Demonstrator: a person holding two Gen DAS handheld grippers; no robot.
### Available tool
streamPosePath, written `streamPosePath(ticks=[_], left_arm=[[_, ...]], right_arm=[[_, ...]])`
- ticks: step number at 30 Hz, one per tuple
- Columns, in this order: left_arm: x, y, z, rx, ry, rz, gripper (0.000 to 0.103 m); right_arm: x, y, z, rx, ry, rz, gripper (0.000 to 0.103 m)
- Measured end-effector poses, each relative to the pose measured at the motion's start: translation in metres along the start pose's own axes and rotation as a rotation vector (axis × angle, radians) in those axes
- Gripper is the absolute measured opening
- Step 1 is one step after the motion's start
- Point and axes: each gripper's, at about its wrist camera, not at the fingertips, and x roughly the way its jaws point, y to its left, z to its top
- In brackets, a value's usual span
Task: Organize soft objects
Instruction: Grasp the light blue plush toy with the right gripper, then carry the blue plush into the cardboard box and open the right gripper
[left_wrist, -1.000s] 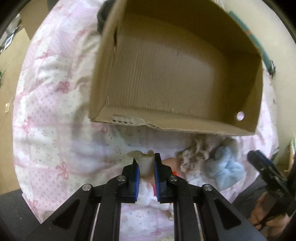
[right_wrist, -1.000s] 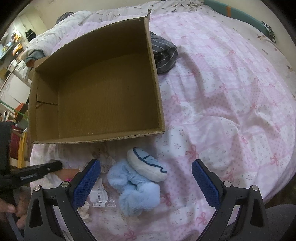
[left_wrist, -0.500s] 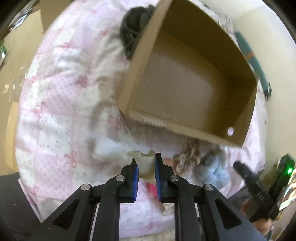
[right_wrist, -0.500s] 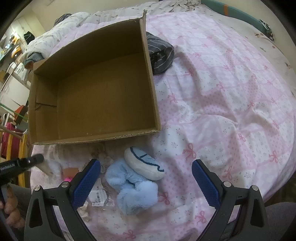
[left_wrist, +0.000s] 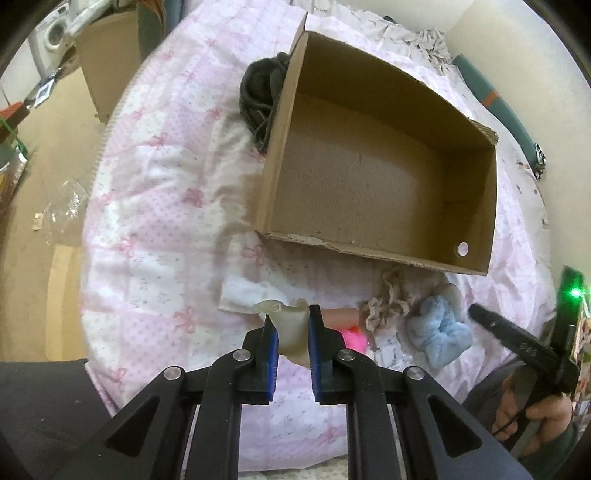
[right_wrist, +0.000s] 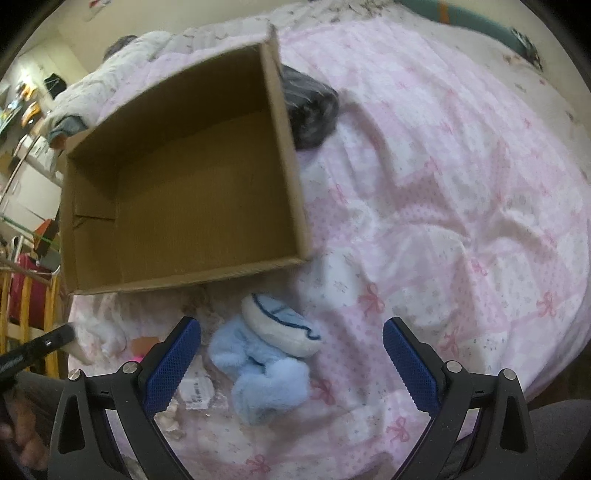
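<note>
Lifted since a second ago, the left hand-held gripper (left_wrist: 290, 332) clamps a cream soft toy (left_wrist: 288, 325) near the empty cardboard box (left_wrist: 369, 177). Only the right view shows the open right hand-held gripper (right_wrist: 291, 354) over the blue plush (right_wrist: 266, 362) before that box.

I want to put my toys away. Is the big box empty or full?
Empty. Both views look into the cardboard box; only its bare brown floor shows, and the blue fluffy toy lies outside on the bedspread.
</note>
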Motion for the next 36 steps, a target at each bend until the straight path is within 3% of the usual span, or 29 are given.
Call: streamPosePath(ticks=[4, 9, 14, 15, 18, 20, 23, 30, 33, 36], left_arm=[[-0.001, 0.003, -0.003, -0.004, -0.015, 0.021, 0.013], [0.008, -0.004, -0.007, 0.02, -0.016, 0.029, 0.013], [0.011, -0.005, -0.009, 0.029, -0.022, 0.036, 0.013], [0.011, -0.006, -0.009, 0.029, -0.024, 0.033, 0.013], [0.012, -0.006, -0.009, 0.029, -0.025, 0.027, 0.013], [0.012, -0.005, -0.008, 0.026, -0.024, 0.028, 0.013], [0.012, -0.004, -0.008, 0.02, -0.021, 0.028, 0.013], [0.01, 0.0, -0.009, 0.013, -0.033, 0.047, 0.013], [0.01, -0.001, -0.009, 0.02, -0.045, 0.065, 0.013], [0.01, -0.004, -0.009, 0.027, -0.055, 0.079, 0.013]], right_arm=[[0.023, 0.006, -0.007, -0.051, 0.123, -0.014, 0.103], [0.035, 0.051, -0.02, -0.271, 0.138, -0.004, 0.103], [0.063, 0.067, -0.026, -0.442, 0.13, -0.25, 0.103], [0.067, 0.067, -0.026, -0.454, 0.136, -0.262, 0.103], [0.067, 0.061, -0.017, -0.422, 0.139, -0.214, 0.101], [0.068, 0.06, -0.012, -0.422, 0.169, -0.163, 0.067], [0.064, 0.06, -0.011, -0.427, 0.172, -0.134, 0.052], [0.028, 0.057, -0.011, -0.4, 0.122, -0.019, 0.043], [0.002, 0.051, -0.005, -0.372, 0.113, 0.063, 0.043], [-0.028, 0.046, -0.003, -0.347, 0.051, 0.175, 0.043]])
